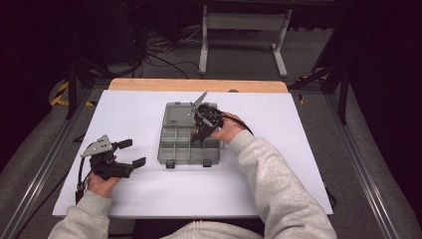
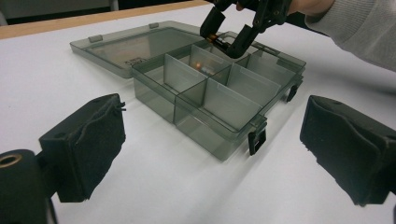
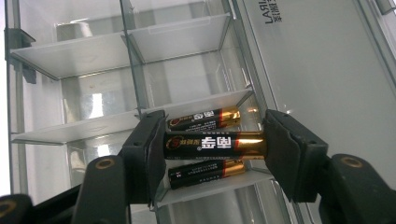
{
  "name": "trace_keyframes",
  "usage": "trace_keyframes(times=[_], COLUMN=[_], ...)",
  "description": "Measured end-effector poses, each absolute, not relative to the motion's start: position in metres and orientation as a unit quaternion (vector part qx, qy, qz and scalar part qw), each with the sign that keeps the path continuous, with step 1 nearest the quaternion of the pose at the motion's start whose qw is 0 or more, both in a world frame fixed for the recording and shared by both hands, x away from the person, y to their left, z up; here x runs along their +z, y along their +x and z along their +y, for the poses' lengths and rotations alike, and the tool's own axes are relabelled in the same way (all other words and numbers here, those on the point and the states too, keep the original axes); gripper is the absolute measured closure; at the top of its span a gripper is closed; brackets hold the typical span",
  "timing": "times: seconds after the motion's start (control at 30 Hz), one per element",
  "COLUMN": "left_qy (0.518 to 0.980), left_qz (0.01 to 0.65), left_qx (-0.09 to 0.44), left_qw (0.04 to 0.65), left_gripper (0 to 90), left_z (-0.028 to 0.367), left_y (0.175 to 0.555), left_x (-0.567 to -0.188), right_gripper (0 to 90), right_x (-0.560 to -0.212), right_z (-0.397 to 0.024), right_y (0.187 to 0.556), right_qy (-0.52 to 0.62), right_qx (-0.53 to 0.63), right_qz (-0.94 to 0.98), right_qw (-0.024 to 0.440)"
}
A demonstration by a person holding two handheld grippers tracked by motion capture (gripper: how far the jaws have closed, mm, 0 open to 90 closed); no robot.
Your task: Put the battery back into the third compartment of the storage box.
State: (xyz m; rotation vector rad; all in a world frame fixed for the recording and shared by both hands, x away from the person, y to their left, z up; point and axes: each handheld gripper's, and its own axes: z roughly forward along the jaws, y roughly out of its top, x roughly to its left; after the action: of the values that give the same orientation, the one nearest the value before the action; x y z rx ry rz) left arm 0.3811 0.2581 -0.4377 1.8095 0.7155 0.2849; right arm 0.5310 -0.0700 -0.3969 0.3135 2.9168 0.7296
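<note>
A smoky grey compartment box (image 1: 162, 152) lies open mid-table, its lid (image 1: 177, 113) folded flat behind it. My right gripper (image 1: 198, 132) points down into a rear compartment, shut end to end on a black-and-gold battery (image 3: 201, 143). Two more batteries (image 3: 205, 119) (image 3: 204, 171) lie in the compartment under it. In the left gripper view the right gripper (image 2: 226, 38) hangs over the box (image 2: 201, 133) with the battery (image 2: 217, 40) between its pads. My left gripper (image 1: 132, 153) rests at the table's left, jaws wide open and empty, aimed at the box.
The white table top (image 1: 278, 174) has bare room on all sides of the box. A wooden strip (image 1: 199, 85) runs along the far edge. The box's other compartments (image 2: 243, 86) look empty. Two black latches (image 2: 257, 140) hang on its front wall.
</note>
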Motion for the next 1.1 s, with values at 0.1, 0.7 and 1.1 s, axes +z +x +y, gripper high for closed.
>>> trace_keyframes(times=[0.1,0.7,1.1], left_qy=[0.766,0.773,0.798], left_qz=[0.303,0.303,0.312], left_qx=[0.121,0.110,0.106], left_qw=[0.554,0.547,0.505], left_gripper=[7.1,24.0,62.4], left_z=[0.258,0.255,0.243], left_y=[0.381,0.386,0.399], left_x=[-0.438,-0.430,-0.417], right_gripper=[40.7,57.4,78.5], right_x=[-0.397,-0.382,-0.360], right_z=[-0.070,-0.089,-0.119], right_y=[0.531,0.517,0.492], right_qy=[0.106,0.131,0.158], right_qx=[0.242,0.284,0.334], right_qz=[0.963,0.948,0.926], right_qw=[0.060,0.064,0.072])
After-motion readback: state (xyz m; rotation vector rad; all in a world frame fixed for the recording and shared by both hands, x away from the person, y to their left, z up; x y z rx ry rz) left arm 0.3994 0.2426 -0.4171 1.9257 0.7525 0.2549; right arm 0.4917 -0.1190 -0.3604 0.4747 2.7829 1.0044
